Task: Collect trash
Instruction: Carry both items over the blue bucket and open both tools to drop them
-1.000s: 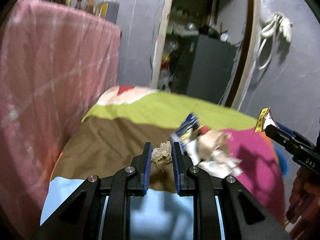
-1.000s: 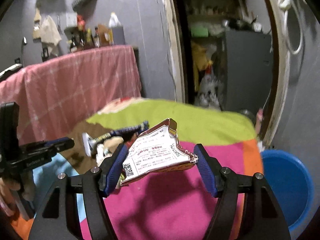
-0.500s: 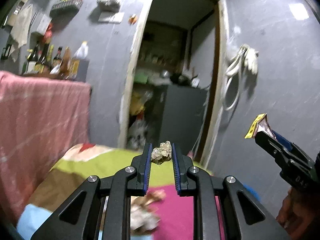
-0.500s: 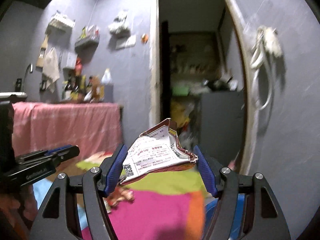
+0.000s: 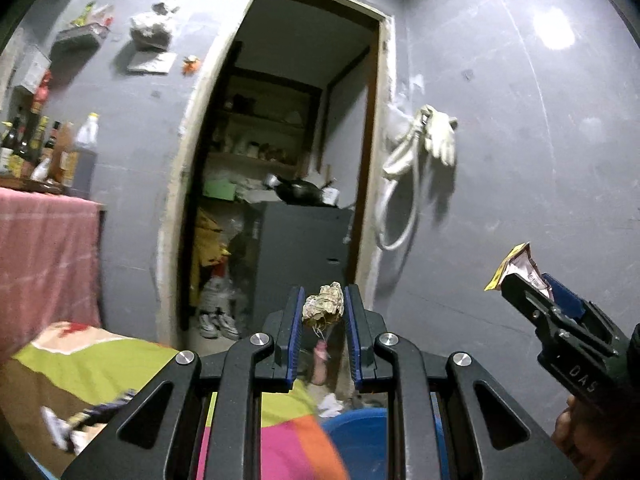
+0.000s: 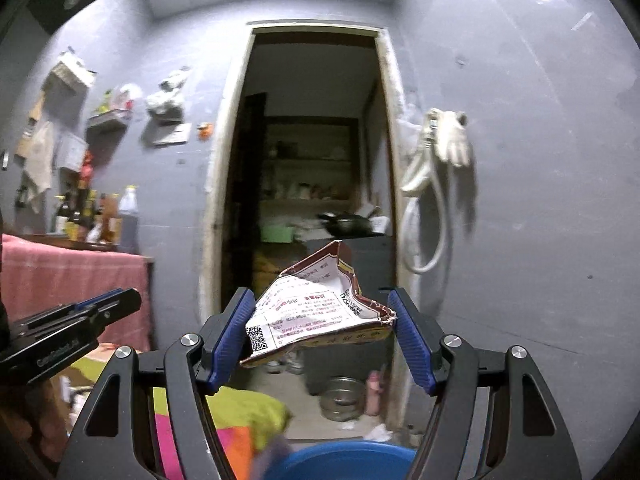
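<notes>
My left gripper (image 5: pixel 323 308) is shut on a small crumpled brown paper wad (image 5: pixel 324 305) and holds it high, facing the doorway. My right gripper (image 6: pixel 322 314) is shut on a flattened white and dark red snack wrapper (image 6: pixel 316 312); it also shows in the left wrist view (image 5: pixel 532 284) at the right, with the wrapper's yellow edge (image 5: pixel 510 266) sticking out. A blue tub (image 6: pixel 340 460) lies below both grippers; it shows in the left wrist view (image 5: pixel 356 436) too. More trash (image 5: pixel 64 428) lies on the bed at lower left, blurred.
A bed with a multicoloured cover (image 5: pixel 80 364) fills the lower left. A pink-draped table with bottles (image 6: pixel 96 224) stands left. An open doorway (image 6: pixel 312 200) leads to a storeroom with a dark cabinet (image 5: pixel 304 252). A hose and gloves (image 6: pixel 444 152) hang on the grey wall.
Both grippers have lifted and tilted up from the bed, swinging right toward the blue tub, each still holding its piece of trash.
</notes>
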A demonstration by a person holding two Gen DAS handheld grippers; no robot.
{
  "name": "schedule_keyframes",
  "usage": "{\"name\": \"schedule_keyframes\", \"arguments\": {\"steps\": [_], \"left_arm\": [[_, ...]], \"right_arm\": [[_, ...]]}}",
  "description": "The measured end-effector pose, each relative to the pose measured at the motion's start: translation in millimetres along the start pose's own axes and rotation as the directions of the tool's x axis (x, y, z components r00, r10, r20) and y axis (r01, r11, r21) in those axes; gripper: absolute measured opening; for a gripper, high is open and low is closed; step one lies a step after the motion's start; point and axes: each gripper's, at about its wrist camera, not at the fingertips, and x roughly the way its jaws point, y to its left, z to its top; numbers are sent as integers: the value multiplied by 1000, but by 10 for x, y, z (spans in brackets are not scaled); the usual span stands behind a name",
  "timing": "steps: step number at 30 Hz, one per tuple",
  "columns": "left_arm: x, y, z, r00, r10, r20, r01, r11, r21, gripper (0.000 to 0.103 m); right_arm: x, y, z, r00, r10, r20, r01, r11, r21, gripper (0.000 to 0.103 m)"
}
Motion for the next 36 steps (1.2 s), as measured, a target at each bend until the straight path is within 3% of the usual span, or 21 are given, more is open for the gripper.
{"name": "schedule_keyframes", "arguments": {"steps": [4,11,17,25,30,36], "left_arm": [[310,-158,-156,996,-43,-81,41,999,-23,17],[773,-275,-475,969,-94,-228,84,995,-53,16],[1085,-280,-711,925,-129,-357,102,990,-92,17],[1198,-249,-876,894,-146,-423,102,987,-124,18],[1205,-197,-874,891,-152,-427,101,985,-138,30],[1217,-165,-866,882,-155,-446,96,984,-152,30]], "right_arm": [[58,-269,-172,998,-48,-52,49,999,16,69],[210,-572,-578,978,-90,-187,99,994,43,69],[314,-702,-832,956,-82,-283,107,992,73,69],[422,-697,-892,943,-63,-328,97,991,87,69],[437,-712,-867,943,-63,-326,100,990,100,70],[453,-739,-853,945,-62,-321,106,987,119,71]]}}
